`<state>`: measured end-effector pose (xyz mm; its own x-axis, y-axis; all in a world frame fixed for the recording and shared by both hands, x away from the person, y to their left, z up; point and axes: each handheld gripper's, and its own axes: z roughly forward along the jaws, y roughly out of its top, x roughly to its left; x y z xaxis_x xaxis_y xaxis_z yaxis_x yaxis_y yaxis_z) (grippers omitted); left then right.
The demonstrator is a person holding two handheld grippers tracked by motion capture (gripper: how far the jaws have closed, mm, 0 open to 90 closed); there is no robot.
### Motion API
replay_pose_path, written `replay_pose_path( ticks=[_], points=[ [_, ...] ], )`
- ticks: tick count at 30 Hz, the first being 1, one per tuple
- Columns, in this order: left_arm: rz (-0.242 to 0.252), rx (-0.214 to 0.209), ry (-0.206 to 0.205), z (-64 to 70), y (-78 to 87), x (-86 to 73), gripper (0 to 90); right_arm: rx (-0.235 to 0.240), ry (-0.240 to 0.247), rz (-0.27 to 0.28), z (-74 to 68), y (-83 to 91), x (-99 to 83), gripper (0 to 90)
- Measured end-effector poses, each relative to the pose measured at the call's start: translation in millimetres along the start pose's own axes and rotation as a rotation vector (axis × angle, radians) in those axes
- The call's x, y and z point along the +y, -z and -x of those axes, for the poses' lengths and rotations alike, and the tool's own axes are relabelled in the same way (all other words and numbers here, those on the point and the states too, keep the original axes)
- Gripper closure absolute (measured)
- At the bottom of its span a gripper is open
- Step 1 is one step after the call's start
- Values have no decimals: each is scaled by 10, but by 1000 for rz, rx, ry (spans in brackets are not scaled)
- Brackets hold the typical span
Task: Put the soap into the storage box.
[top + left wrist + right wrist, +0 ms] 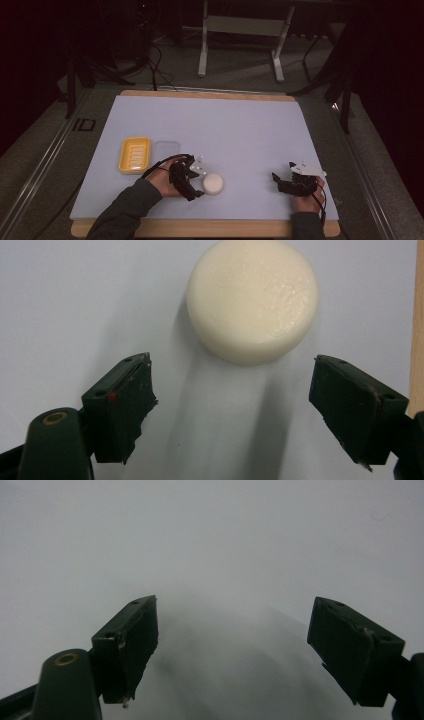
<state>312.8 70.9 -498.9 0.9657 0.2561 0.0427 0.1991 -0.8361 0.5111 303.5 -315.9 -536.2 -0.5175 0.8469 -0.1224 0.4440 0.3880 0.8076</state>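
- My left tongs [199, 184] sit low over the desk [240, 130], near its front edge and left of the middle, with my left hand [165, 179] wrapped around the grip behind them.
- They are spread wide, grasping nothing; in the left gripper view the left tongs [235, 407] show bare mat between their two black pads [125, 400].
- The soap [213, 183], a round cream-white puck, lies flat on the pale mat just beside the tips of my left tongs.
- In the left gripper view the soap [253, 300] lies just ahead of the pads, lined up with the gap between them and not yet inside it; neither pad touches it.
- A strip of the wooden desk edge [419, 325] runs down the right side of that view.
- My right tongs [281, 181] rest near the front right of the desk, well apart from the soap, held by my right hand [306, 197].
- They too are released and wide apart; the right gripper view has the right tongs [232, 652] with plain mat and their own shadow ahead.
- A yellow ribbed dish [134, 154] lies on the mat to the left, behind my left hand.
- Just beside the dish, on its right, lies a clear lid [165, 150], faint against the mat; I cannot tell if the two touch.
- Both sleeves [127, 210] come in from the front edge of the desk.
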Motion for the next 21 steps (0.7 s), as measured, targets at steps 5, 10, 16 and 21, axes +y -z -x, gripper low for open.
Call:
replay_pose_path(
  ticks=[5, 10, 16, 21],
  points=[
    [-16, -8, -4, 4, -30, 16, 177, 0, 1, 0, -1, -1, 0, 199],
    [-21, -9, -12, 5, -47, 44, 176, 1, 0, -1, 1, 0, 0, 199],
    [-31, -14, -22, 5, -68, 81, 177, 1, 0, -1, 1, 0, 0, 199],
    [-40, -23, -31, 10, -96, 112, 177, 2, 0, -1, 1, -1, 0, 199]
  ],
)
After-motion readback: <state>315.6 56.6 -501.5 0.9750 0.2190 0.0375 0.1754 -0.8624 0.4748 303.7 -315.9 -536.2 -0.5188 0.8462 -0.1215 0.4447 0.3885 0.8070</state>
